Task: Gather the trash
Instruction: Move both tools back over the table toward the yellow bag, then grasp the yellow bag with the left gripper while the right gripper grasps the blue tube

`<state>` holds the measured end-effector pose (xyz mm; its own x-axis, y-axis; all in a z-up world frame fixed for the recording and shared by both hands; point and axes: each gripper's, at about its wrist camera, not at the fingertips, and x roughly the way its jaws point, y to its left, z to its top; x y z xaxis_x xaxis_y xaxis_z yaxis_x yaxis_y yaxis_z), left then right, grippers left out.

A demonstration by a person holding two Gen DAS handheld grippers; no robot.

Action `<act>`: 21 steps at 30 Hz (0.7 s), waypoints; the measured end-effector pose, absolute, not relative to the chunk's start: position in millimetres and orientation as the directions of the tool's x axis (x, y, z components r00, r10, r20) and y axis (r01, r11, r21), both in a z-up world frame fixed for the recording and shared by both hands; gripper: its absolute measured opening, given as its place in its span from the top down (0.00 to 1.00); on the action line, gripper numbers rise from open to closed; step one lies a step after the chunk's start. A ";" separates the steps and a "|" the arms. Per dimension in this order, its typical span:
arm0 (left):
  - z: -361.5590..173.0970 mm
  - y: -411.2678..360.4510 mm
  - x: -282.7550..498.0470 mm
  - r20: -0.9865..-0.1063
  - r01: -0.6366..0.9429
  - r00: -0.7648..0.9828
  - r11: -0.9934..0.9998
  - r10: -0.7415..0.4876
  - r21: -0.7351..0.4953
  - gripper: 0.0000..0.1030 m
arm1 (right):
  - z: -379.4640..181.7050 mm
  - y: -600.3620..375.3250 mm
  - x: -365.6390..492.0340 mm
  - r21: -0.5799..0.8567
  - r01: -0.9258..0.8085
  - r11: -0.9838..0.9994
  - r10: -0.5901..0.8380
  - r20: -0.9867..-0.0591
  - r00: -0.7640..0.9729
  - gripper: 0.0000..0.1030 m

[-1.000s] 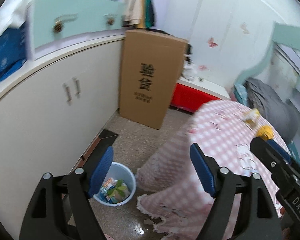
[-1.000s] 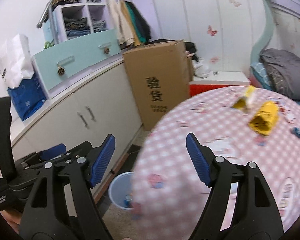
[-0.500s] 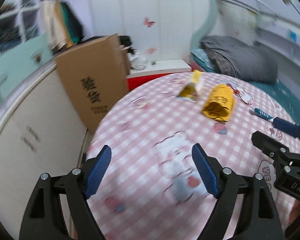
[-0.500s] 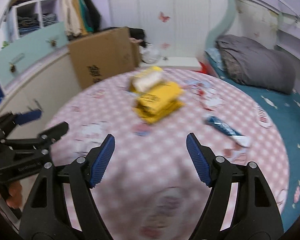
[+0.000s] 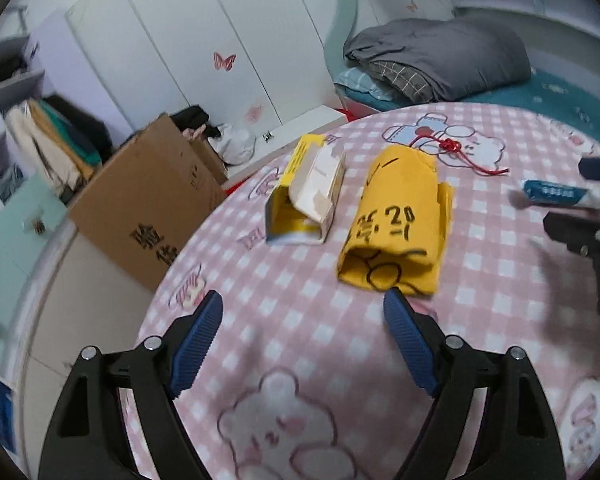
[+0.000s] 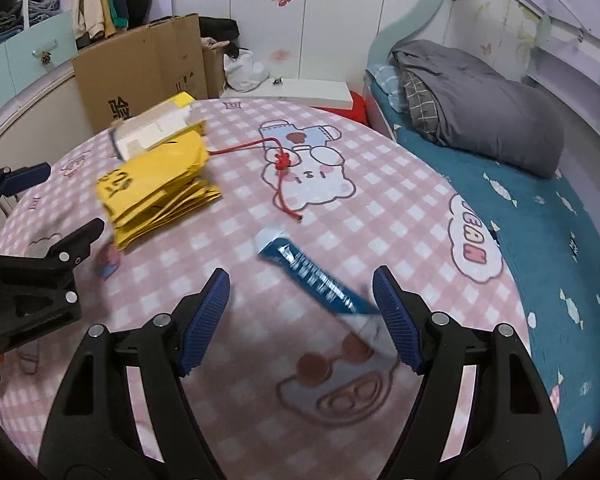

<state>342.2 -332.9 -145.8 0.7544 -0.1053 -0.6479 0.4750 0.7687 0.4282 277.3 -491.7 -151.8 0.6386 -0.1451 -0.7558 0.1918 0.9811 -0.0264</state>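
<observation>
A crumpled yellow paper bag (image 5: 396,228) (image 6: 156,188) lies on the round table with the pink checked cloth (image 5: 300,304) (image 6: 380,208). A torn yellow-and-white carton (image 5: 308,196) (image 6: 156,132) lies beside it. A blue-and-white tube (image 6: 320,284) (image 5: 556,194) lies nearer the right side. A red cord (image 6: 280,168) (image 5: 472,156) lies on the cloth. My left gripper (image 5: 302,344) is open and empty, just short of the yellow bag. My right gripper (image 6: 300,320) is open and empty, with the tube between its fingers.
A large cardboard box (image 5: 148,200) (image 6: 144,68) stands beyond the table by white cabinets (image 5: 72,304). A bed with a grey duvet (image 6: 480,100) and teal sheet (image 6: 560,240) borders the table on the right. White wardrobe doors (image 5: 200,40) line the back wall.
Both grippers have swung from the floor bin and cabinets up over the table. The left now faces the yellow bag; the right has closed in on the blue tube.
</observation>
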 end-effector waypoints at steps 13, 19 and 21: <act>-157.8 -367.3 350.7 -0.685 0.574 0.709 0.701 -0.168 0.423 0.94 | -152.6 -500.3 274.1 0.030 0.215 0.976 -0.115 -0.771 0.626 0.88; -144.7 -343.7 348.7 -0.696 0.562 0.683 0.769 -0.223 0.305 0.97 | -146.7 -470.0 267.7 0.080 0.158 0.984 -0.044 -0.754 0.655 0.89; -140.6 -334.4 345.3 -0.685 0.546 0.695 0.780 -0.219 0.305 0.97 | -145.2 -458.9 267.7 0.103 0.137 0.985 -0.013 -0.752 0.659 0.89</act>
